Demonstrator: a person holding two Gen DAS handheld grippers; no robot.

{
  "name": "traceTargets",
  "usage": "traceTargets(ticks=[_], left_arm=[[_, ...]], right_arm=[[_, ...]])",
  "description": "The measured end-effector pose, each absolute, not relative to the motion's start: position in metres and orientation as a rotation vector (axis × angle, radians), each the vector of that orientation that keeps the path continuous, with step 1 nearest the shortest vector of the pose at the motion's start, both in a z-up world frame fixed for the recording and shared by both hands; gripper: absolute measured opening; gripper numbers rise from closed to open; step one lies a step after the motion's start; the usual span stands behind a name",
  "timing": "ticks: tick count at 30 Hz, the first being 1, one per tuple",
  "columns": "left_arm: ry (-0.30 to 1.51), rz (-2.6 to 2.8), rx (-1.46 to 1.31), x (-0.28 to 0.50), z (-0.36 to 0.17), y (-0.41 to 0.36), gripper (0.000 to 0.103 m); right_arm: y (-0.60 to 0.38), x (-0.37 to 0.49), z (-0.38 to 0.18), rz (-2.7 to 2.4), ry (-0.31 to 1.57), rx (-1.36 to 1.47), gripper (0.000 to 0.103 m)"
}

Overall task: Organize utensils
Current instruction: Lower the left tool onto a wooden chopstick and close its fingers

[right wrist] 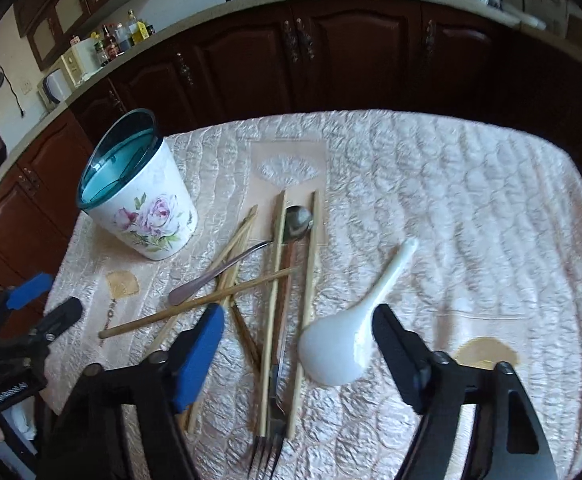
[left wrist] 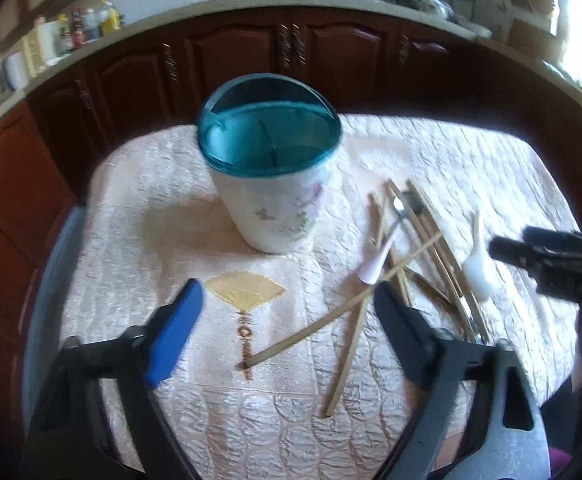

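Left gripper (left wrist: 287,320) jaws apart, empty, above a loose wooden chopstick (left wrist: 331,322). Right gripper (right wrist: 299,336) jaws apart, empty, over white ceramic soup spoon (right wrist: 343,348). Pile beside it: chopsticks (right wrist: 277,280), metal spoon (right wrist: 297,222), fork (right wrist: 273,420). Floral utensil holder (right wrist: 147,208) upright, left of pile, on quilted tablecloth (right wrist: 451,220).

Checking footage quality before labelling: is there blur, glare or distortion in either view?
Left wrist: utensil holder and right gripper smeared by motion blur, window glare top right, counter edge bowed. Right wrist: sharper, white spoon crisp, same fisheye bowing, dark corner vignette.
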State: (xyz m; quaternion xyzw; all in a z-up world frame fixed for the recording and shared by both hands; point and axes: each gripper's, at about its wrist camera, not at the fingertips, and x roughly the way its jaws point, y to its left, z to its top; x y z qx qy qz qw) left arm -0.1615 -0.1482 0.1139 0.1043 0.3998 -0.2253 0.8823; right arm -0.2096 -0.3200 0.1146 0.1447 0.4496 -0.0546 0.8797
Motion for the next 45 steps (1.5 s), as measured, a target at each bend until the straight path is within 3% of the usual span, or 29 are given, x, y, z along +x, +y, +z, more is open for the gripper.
traceTargets(ticks=[2,7,13,15,16,23,29,32,37,39,45], left_arm=[[0.868,-0.519,0.195,-0.157,0.107,-0.149,0.070],[0.884,-0.582,0.189,-0.153,0.096,-0.155,0.070],[0.863,-0.684,0.298,-0.154,0.089,-0.187,0.068],[0.858,-0.732,0.356,-0.154,0.087,-0.204,0.052],[0.861,-0.762,0.390,-0.152,0.085,-0.216,0.051],[0.871,-0.851,0.481,-0.140,0.076,-0.269,0.050],[0.919,-0.841,0.574,-0.127,0.058,-0.301,0.032],[0.961,-0.829,0.592,-0.121,0.049,-0.307,0.013],[1.034,-0.814,0.504,-0.109,0.052,-0.299,0.008],[1.065,-0.810,0.440,-0.104,0.059,-0.290,0.006],[1.080,-0.797,0.308,-0.109,0.085,-0.258,0.005]], right_arm=[[-0.323,-0.204,0.111,-0.100,0.940,0.313,0.065],[-0.326,-0.189,0.102,-0.070,0.963,0.329,0.056],[-0.338,-0.184,0.098,-0.087,0.978,0.336,0.056],[-0.343,-0.187,0.098,-0.094,0.988,0.338,0.055],[-0.347,-0.189,0.098,-0.103,0.989,0.340,0.055],[-0.372,-0.207,0.099,-0.146,0.987,0.379,0.056],[-0.381,-0.217,0.101,-0.157,0.972,0.399,0.056],[-0.384,-0.218,0.101,-0.155,0.967,0.417,0.056],[-0.379,-0.210,0.101,-0.116,0.973,0.402,0.055],[-0.372,-0.203,0.100,-0.076,0.981,0.388,0.042],[-0.344,-0.174,0.090,0.031,1.007,0.324,0.033]])
